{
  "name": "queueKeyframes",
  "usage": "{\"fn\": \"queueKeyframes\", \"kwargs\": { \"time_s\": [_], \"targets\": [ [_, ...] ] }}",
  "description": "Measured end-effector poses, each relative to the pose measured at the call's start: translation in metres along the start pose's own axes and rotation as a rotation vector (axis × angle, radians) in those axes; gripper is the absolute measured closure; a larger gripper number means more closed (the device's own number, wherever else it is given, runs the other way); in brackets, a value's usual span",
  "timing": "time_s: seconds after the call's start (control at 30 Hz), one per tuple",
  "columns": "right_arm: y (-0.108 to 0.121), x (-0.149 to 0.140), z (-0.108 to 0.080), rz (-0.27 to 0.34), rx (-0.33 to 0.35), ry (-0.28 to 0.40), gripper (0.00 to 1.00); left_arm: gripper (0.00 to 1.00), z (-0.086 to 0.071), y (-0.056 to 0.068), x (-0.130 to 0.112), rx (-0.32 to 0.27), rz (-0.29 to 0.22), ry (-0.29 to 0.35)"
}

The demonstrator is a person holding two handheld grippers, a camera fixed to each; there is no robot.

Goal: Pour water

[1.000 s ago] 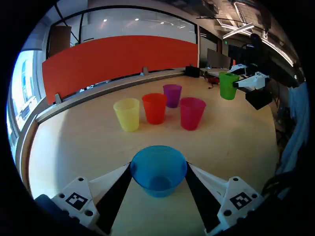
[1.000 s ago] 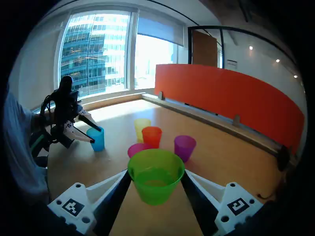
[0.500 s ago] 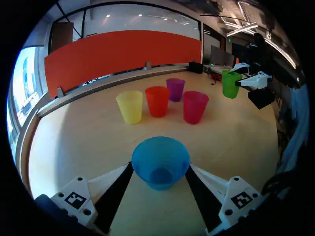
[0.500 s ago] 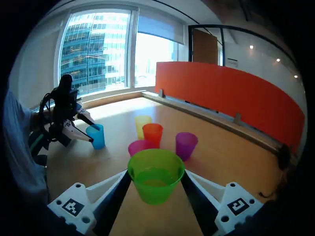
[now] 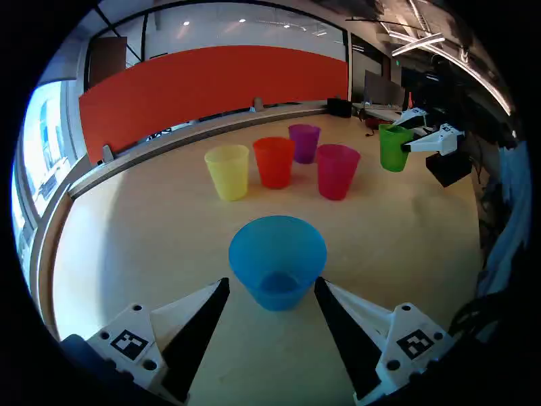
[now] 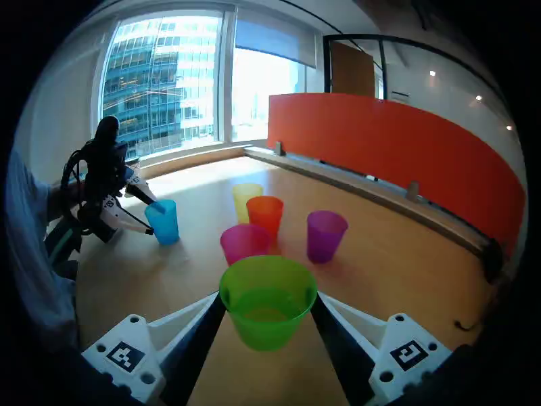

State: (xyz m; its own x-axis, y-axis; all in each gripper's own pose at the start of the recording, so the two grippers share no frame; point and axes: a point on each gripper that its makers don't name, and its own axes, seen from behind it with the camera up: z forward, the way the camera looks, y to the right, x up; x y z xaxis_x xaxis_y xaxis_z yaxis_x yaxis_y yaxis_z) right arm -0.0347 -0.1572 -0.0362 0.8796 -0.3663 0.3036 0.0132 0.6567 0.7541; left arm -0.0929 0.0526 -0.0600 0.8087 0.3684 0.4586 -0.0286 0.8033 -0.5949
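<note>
Right gripper (image 6: 268, 298) jaws pinch green cup (image 6: 268, 328) with water, held above bench (image 6: 379, 271). Left gripper (image 5: 270, 281) jaws spread around blue cup (image 5: 277, 257) standing on bench. Carry green level over blue, tip slowly

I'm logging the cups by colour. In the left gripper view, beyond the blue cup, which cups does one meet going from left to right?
yellow cup → orange cup → purple cup → pink cup → green cup
</note>
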Motion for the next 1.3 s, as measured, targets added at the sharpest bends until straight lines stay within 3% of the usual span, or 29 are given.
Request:
{"fn": "queueKeyframes", "kwargs": {
  "time_s": [0.47, 1.3],
  "targets": [
    [-0.002, -0.028, 0.017, 0.001, 0.005, -0.055, 0.10, 0.06, -0.013, 0.001, -0.006, 0.016, 0.006, 0.001],
    [-0.001, -0.050, 0.017, -0.012, -0.011, -0.083, 0.09, 0.06, -0.023, 0.000, -0.009, 0.044, 0.007, 0.016]
  ]
}}
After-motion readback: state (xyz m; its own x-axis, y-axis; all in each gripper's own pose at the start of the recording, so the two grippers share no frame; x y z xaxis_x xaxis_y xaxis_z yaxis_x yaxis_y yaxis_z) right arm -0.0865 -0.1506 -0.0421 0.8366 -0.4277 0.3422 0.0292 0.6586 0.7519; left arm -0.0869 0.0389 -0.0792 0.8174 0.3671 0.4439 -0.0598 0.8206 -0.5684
